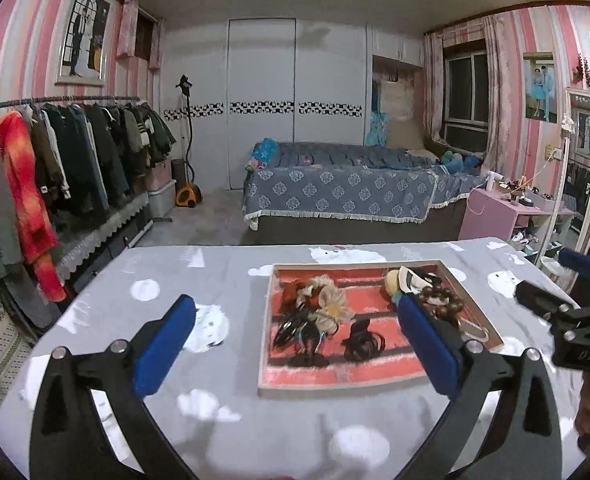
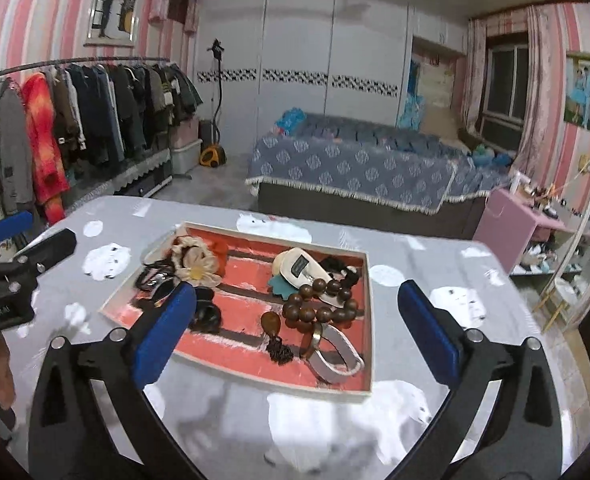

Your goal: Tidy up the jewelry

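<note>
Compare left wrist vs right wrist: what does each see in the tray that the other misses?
Left wrist only: the bundle of dark hair ties lies in full view; its own right finger hides part of the tray's right side.

Right wrist only: the amber teardrop pendant and white strap with gold ring near the front edge.

Both: the shallow red-lined tray, cream flower hair tie, brown wooden bead bracelet, grey cloud-print tablecloth, both grippers open, holding nothing.
</note>
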### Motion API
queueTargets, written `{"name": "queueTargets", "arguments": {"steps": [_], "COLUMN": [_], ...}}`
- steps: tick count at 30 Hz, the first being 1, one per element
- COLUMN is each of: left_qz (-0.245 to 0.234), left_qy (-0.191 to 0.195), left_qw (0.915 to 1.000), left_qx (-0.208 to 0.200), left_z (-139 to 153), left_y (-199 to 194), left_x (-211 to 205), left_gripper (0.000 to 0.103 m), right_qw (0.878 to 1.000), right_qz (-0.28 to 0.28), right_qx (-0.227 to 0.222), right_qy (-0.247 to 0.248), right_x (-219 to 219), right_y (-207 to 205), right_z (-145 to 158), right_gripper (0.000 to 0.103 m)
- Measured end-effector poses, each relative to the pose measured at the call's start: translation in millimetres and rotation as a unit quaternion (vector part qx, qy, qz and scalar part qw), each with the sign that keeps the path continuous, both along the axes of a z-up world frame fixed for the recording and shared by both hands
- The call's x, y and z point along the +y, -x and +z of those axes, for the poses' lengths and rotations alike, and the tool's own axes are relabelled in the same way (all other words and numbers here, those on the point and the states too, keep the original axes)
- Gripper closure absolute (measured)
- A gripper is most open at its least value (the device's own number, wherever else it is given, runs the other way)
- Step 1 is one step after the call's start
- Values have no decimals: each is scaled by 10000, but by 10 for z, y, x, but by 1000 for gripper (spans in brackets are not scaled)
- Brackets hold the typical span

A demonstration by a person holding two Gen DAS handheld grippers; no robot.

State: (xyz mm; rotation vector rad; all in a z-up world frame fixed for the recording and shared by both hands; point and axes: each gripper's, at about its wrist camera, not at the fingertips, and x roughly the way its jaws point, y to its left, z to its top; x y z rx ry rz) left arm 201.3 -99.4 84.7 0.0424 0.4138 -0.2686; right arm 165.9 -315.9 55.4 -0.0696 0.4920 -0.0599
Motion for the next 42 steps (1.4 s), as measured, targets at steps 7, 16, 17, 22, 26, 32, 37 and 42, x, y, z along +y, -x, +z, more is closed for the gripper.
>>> {"name": "queueTargets", "arguments": {"steps": [7,16,17,22,26,32,37,42], "left_qz": [90,161,151,301,413,528,510,543], "left_qy": [-88,-227,-216,-253,-291,-324,-291,-418], "left_qw": [9996,9991,9991,9980,9968,9960,9961,9945], "left_qx": [-236,-327,-344,-490,-612,-641,-656,-793], "left_z": [-146,-628,-675,-800,-821,-936,-930,-898], "left_y": [575,871,888,904,892,876,890,953], "left_x": [236,171,162,145,174,193,208,172], "left_gripper": [4,4,4,4,4,4,4,4], "right_qw": [9997,9989,9989,9987,9970,9974,9966,9970], "right_qz": [3,-203,-205,-226,-328,-355,-383,-410], "right_qx": [-245,-348,-346,-416,-611,-516,-611,-483], "right_qy": [-66,-240,-258,-192,-349,-349,-406,-445], "right_x": [-21,-89,-89,-61,-134,-140,-156,-177], "right_y": [678,1088,1112,1175,1224,1173,1207,1169], "right_z": [38,-391,-441,-659,-734,-898,-902,-949], "right_gripper": [5,5,5,5,5,5,5,5]}}
